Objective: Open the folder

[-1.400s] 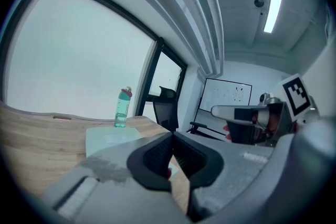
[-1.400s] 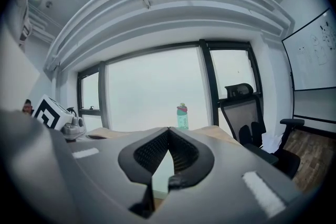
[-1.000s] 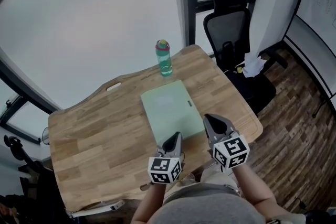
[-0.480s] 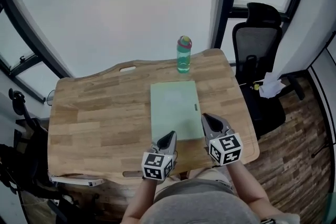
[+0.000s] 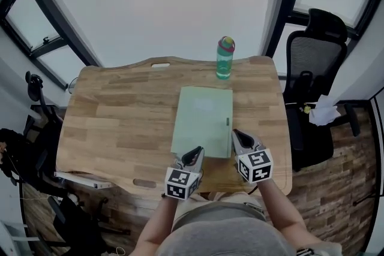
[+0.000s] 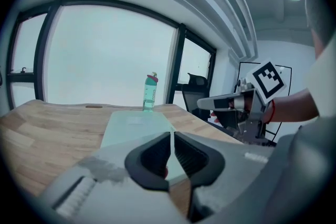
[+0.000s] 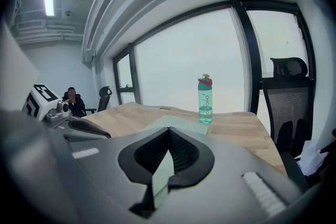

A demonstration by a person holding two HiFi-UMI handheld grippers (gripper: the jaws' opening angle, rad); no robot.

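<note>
A pale green folder [image 5: 203, 120] lies closed and flat on the wooden table [image 5: 120, 117]. My left gripper [image 5: 193, 156] hovers at the folder's near edge, left of its near right corner. Its jaws have just been opening: a thin slit shows between the pads, with nothing in it [image 6: 171, 136]. My right gripper [image 5: 240, 138] hangs just off the folder's near right corner. Its fingertips meet and hold nothing [image 7: 169, 131]. Both gripper views look along the folder [image 6: 134, 123] [image 7: 178, 124] towards the far edge.
A teal bottle [image 5: 224, 57] with a pink lid stands just beyond the folder's far edge. A black office chair [image 5: 315, 51] stands right of the table, with white paper [image 5: 324, 112] beside it. A seated person [image 7: 73, 102] is far off at the left.
The head view has swung, so the table now sits squarer in frame. Both grippers have sunk a little near the folder's near edge. The folder has not moved.
</note>
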